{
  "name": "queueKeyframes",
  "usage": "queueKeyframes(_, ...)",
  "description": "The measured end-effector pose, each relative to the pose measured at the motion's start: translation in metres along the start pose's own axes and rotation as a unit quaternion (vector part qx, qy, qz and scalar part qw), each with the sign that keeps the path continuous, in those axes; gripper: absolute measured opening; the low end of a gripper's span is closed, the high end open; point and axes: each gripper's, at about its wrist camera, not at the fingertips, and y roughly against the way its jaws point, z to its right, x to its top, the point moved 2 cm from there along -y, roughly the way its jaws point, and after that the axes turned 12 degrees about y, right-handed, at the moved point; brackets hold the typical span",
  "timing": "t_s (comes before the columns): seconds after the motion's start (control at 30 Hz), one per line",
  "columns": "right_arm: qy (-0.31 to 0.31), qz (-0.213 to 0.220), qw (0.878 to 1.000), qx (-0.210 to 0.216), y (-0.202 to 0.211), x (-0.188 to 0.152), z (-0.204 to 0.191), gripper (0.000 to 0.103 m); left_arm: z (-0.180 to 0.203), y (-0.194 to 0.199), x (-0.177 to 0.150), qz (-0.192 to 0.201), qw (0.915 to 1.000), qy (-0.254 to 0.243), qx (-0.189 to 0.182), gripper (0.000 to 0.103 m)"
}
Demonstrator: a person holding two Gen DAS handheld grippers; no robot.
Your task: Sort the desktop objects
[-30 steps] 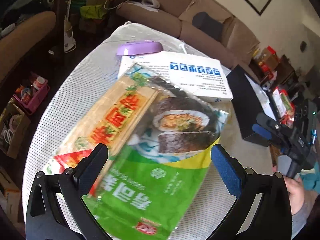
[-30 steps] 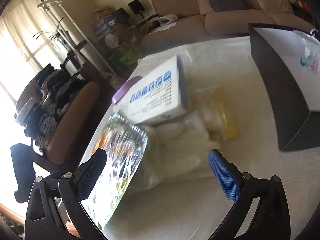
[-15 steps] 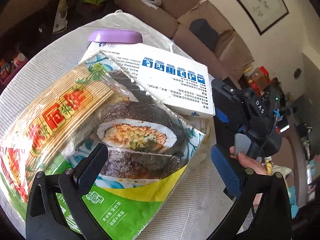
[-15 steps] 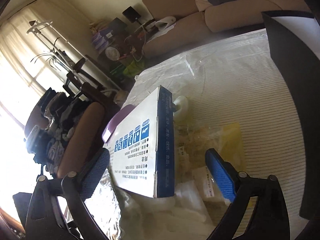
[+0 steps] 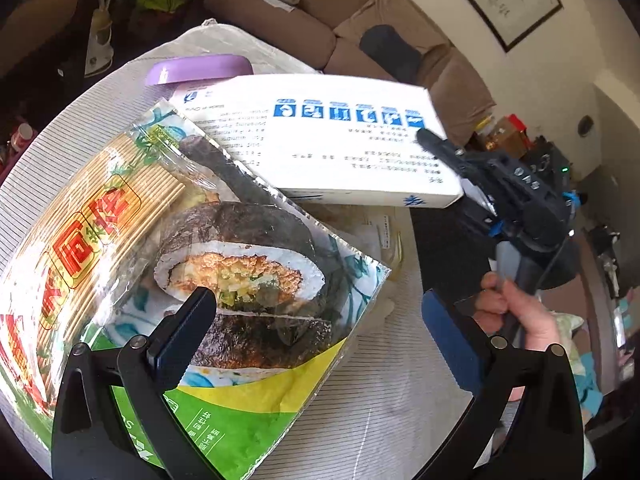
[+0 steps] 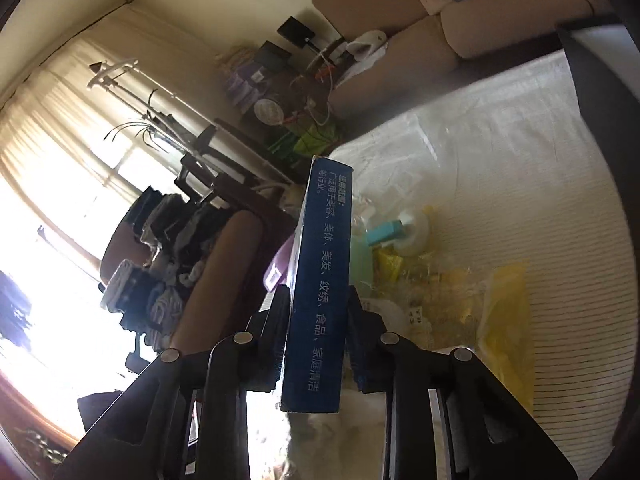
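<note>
Right gripper [image 6: 316,344] clenches the white box [image 5: 320,140] by its end, tilted; it may pivot, slip, dragging the sushi-mat packet [image 5: 168,264] beside it. Left gripper [image 5: 320,328] released.

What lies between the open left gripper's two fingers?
In the left wrist view, the left gripper frames a corner of the glossy sushi-seaweed packet lying on the white striped tablecloth; neither finger touches it.

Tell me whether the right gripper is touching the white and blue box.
Touching. The right wrist view shows both fingers of the right gripper pressed flat against opposite faces of the box, its blue edge between them, no gap.
</note>
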Motion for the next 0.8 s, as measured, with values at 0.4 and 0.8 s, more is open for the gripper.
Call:
queueKeyframes(0.4,0.232,-0.064,0.968,-0.076,0.131,0.017,-0.119,0.024,-0.006,0.007,0.000,-0.014,0.9953,0.047,-0.083,0.103)
queueKeyframes(0.8,0.388,-0.179,0.902,-0.060,0.100,-0.210,-0.180,0.031,-0.079,0.057,-0.003,0.007,0.9794,0.156,-0.128,0.103)
